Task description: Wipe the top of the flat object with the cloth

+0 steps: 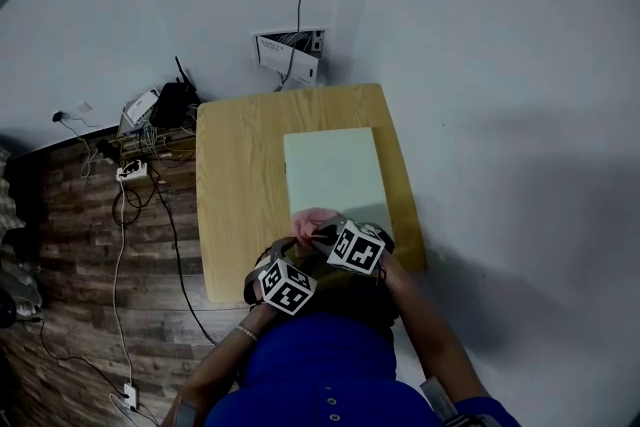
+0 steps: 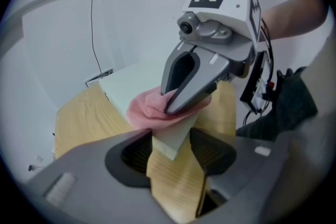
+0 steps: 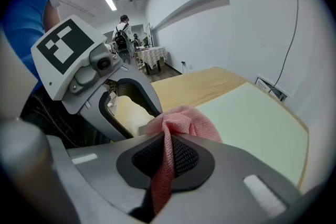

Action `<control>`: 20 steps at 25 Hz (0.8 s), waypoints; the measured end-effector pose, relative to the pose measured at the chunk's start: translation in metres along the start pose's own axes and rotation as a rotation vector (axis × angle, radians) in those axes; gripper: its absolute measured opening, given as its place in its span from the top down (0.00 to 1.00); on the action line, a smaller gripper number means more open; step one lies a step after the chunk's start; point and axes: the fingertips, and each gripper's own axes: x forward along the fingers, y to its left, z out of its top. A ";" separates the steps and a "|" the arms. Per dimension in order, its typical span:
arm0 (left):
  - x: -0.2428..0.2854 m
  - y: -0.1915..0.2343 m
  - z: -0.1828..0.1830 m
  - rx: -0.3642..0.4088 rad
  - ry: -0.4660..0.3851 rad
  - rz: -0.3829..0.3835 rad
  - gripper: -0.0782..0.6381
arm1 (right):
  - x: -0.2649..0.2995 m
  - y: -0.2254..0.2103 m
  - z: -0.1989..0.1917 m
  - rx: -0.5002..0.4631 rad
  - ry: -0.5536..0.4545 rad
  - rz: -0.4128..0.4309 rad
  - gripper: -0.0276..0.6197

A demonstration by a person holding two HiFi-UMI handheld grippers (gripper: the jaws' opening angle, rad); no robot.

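A person in a blue top worked at a light wooden counter [image 1: 240,175] with a hand-held gripper in each hand. A pale green flat rectangular slab [image 1: 335,170] lay on the counter's right half, its long side running along the right edge. The right gripper [image 3: 167,150] had its fingers pressed together on a pink woven cloth [image 3: 184,120], a fold of which was pinched between the pads while the bunched rest sat on the slab's top. The cloth was at the end of the slab toward the counter's near edge. The left gripper [image 2: 173,152] was just beside it, its fingers spread to either side of the slab's near corner, with bare counter showing between them below that corner.
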 end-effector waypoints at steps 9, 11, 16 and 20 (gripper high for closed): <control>-0.002 0.001 0.001 -0.001 0.008 -0.012 0.58 | -0.016 -0.005 -0.020 0.009 0.037 -0.001 0.93; -0.002 0.001 0.002 -0.001 0.007 -0.014 0.58 | -0.020 -0.006 -0.025 0.010 0.047 -0.007 0.93; -0.001 0.000 0.002 -0.001 0.004 -0.017 0.58 | -0.032 -0.012 -0.040 0.005 0.079 -0.033 0.93; 0.001 0.000 0.004 -0.003 0.002 -0.020 0.58 | -0.041 -0.018 -0.053 0.029 0.086 -0.054 0.93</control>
